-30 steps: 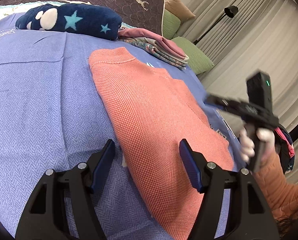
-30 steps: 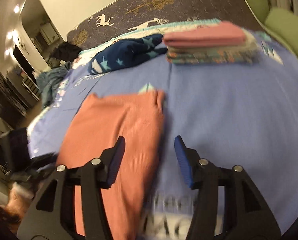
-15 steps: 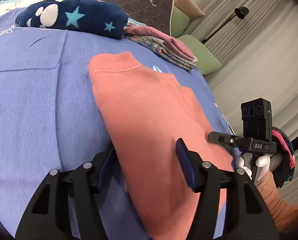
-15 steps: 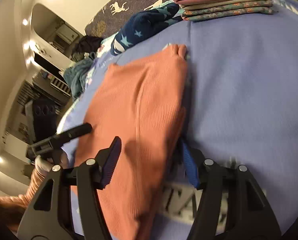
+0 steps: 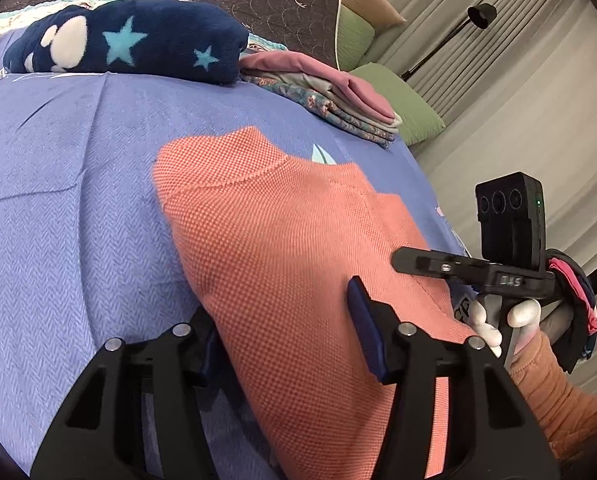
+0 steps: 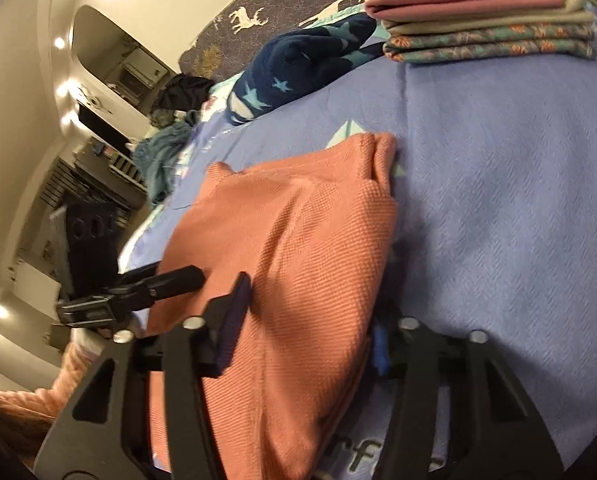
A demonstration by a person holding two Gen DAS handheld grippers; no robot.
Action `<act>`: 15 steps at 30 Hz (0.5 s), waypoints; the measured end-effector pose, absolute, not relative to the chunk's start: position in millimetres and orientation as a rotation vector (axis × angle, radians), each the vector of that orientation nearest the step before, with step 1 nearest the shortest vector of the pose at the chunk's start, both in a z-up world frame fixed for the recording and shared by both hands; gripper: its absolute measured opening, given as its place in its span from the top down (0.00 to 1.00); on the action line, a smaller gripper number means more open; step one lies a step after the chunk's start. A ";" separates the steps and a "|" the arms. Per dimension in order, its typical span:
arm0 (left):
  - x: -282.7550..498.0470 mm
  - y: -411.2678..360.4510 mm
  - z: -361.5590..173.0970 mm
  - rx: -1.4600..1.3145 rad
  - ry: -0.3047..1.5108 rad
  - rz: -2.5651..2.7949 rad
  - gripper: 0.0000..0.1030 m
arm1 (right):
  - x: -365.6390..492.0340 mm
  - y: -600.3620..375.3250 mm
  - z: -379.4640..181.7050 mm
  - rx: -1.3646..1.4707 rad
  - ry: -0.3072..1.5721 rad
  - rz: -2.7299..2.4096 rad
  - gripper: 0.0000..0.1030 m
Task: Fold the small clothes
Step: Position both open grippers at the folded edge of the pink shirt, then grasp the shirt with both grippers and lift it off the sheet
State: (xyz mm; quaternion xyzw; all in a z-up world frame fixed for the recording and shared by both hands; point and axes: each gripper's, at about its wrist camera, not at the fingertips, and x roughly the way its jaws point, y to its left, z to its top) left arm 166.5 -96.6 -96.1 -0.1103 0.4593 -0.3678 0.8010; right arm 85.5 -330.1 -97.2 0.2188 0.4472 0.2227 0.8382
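Salmon-orange knitted garment (image 5: 282, 256) lies folded lengthwise on the blue herringbone bedspread (image 5: 58, 208). Left hand-held gripper (image 5: 286, 328) and right hand-held gripper (image 6: 310, 320) each straddle a long edge, jaws wide, not pinched. Folded clothes stack (image 6: 486, 28) sits beyond.

bare blue bedspread (image 5: 70, 220) flanks the sweater; star blanket (image 5: 130, 46) and folded stack (image 6: 486, 20) block the far end.

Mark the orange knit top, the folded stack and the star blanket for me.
orange knit top (image 5: 282, 240): left wrist view, middle of its fabric.
folded stack (image 6: 482, 28): right wrist view, its side edge.
star blanket (image 5: 138, 40): left wrist view, top surface.
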 end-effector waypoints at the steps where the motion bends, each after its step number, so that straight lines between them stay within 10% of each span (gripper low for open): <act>1: 165.6 -96.6 -95.2 -0.228 0.981 -0.780 0.55 | 85.0 -330.0 -96.9 0.449 0.945 0.459 0.61; 5: 149.4 -103.8 -77.0 -0.142 0.900 -0.774 0.72 | 72.2 -318.1 -81.1 0.348 0.879 0.419 0.86; 15: 86.3 -110.1 3.9 -0.039 0.661 -0.819 0.77 | 1.0 -316.0 -7.4 0.322 0.630 0.409 0.87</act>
